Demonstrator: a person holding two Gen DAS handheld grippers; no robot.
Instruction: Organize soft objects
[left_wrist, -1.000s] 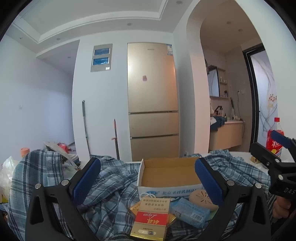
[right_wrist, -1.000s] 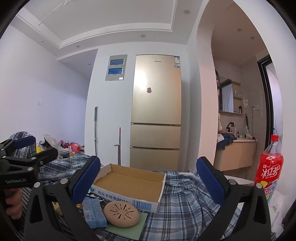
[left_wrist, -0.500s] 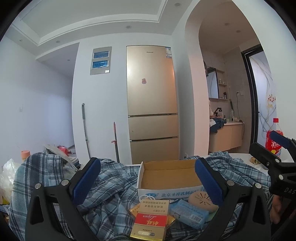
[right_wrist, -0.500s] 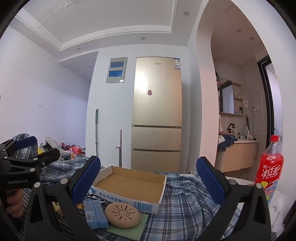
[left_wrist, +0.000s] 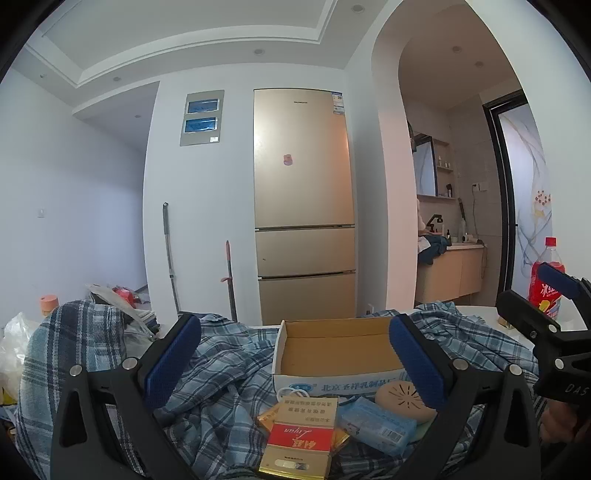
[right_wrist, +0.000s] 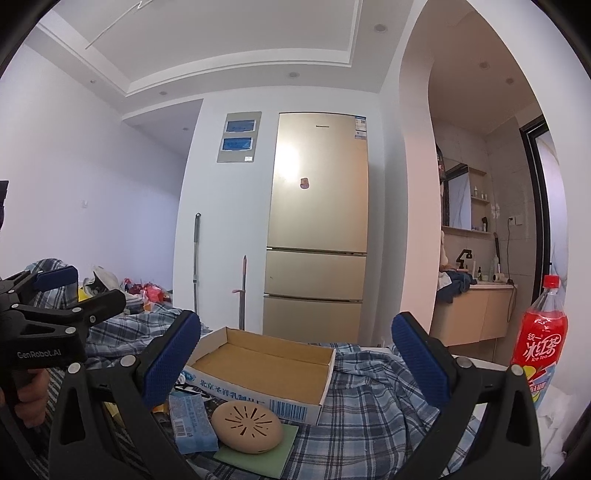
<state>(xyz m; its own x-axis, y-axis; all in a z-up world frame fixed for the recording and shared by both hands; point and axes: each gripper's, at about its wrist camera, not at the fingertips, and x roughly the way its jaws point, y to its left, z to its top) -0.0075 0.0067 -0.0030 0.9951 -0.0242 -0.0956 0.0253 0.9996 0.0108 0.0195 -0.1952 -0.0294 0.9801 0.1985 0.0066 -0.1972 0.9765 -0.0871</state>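
A blue plaid shirt (left_wrist: 221, 373) lies crumpled over the table; it also shows in the right wrist view (right_wrist: 369, 413). An open empty cardboard box (left_wrist: 340, 350) sits on it, also seen in the right wrist view (right_wrist: 266, 369). In front of the box lie a red-and-gold carton (left_wrist: 301, 435), a blue tissue pack (left_wrist: 376, 424) and a beige oval pad (right_wrist: 245, 426) on a green sheet (right_wrist: 258, 454). My left gripper (left_wrist: 295, 363) is open above the shirt and box. My right gripper (right_wrist: 295, 363) is open above the box.
A red iced tea bottle (right_wrist: 541, 343) stands at the table's right. A gold fridge (left_wrist: 303, 206) stands behind, with two mop handles (left_wrist: 170, 258) against the wall. Bags and clutter (left_wrist: 110, 299) sit at the far left. A bathroom counter (right_wrist: 476, 310) is at the right.
Both cameras have tilted and drifted slightly, so the table things sit a little lower in view. Both grippers stay open and nothing was taken hold of.
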